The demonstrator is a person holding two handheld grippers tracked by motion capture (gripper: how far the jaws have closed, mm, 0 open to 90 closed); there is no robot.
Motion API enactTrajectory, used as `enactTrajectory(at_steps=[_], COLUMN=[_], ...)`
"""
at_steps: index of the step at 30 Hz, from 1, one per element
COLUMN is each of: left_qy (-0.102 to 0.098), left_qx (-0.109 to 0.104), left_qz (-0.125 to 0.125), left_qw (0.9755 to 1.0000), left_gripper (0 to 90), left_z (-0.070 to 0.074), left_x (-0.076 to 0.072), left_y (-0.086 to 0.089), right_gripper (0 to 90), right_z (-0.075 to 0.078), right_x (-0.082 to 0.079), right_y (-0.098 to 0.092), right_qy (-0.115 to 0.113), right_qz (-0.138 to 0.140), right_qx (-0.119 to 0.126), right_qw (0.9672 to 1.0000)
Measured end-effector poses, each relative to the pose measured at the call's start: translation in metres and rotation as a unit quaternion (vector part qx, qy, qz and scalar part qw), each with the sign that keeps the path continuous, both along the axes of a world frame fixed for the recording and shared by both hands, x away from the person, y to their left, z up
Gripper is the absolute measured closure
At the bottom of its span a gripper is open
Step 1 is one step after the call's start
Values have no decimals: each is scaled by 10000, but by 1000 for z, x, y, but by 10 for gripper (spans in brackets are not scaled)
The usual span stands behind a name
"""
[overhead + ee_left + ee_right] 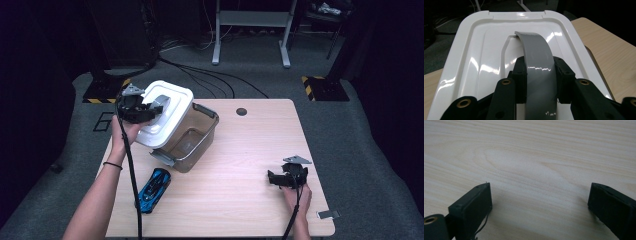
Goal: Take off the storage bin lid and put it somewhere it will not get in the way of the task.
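At the table's far left corner, the left gripper (150,111) is clamped on the grey handle (537,65) of the white lid (165,112), holding it tilted above the clear bin (192,140). Stiff, light and glossy, the lid would probably slip at its rim, so the handle looks the surest hold. By the near right edge the right gripper (275,179) rests wide open, holding nothing.

We see the white lid (165,112) at upper left of the high view, a glossy rounded rectangle with a raised rim, lifted and tilted above the clear container (192,137), overlapping its left edge. In the left gripper view we note its grey arched handle (537,62) standing up at centre frame, clamped from both sides. The container, smoky transparent with grey side latches, rests open on the table just right of the lid.
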State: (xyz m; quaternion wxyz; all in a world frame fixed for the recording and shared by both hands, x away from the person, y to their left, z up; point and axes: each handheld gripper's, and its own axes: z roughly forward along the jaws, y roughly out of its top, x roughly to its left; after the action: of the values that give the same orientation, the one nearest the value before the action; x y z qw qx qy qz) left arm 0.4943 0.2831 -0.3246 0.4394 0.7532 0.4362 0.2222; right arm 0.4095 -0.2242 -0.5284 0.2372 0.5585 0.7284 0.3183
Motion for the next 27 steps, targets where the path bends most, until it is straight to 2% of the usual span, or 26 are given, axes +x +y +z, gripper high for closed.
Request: enactTrajectory(at_steps=[7,13,14,19,20,25,26,27], left_qy=[38,49,50,75,94,135,130,153], left_qx=[-56,11,-3,-53,-79,-49,-108,-41], left_qz=[247,463,577,802,919,1086,1169,1182], left_qw=[9997,9989,9983,9967,9957,9940,9930,9929], left_gripper=[675,675,675,675,675,675,675,675], left_z=[-2,-4,-5,-9,-13,-20,-23,-23], left_x=[1,2,2,3,4,3,3,2], left_y=[18,30,35,47,52,61,64,67], right_gripper=[45,45,46,46,46,46,46,46], right_z=[0,0,0,0,0,0,0,0], right_x=[0,0,0,0,0,0,0,0], right_y=[0,0,0,0,0,0,0,0], right_qy=[8,8,3,2,3,1,9,1], right_qz=[-6,-5,-5,-3,-4,-2,-4,-3], right_qx=[-13,-14,-10,-9,-8,-10,-13,-10], right_qw=[10000,10000,10000,10000,10000,10000,10000,10000])
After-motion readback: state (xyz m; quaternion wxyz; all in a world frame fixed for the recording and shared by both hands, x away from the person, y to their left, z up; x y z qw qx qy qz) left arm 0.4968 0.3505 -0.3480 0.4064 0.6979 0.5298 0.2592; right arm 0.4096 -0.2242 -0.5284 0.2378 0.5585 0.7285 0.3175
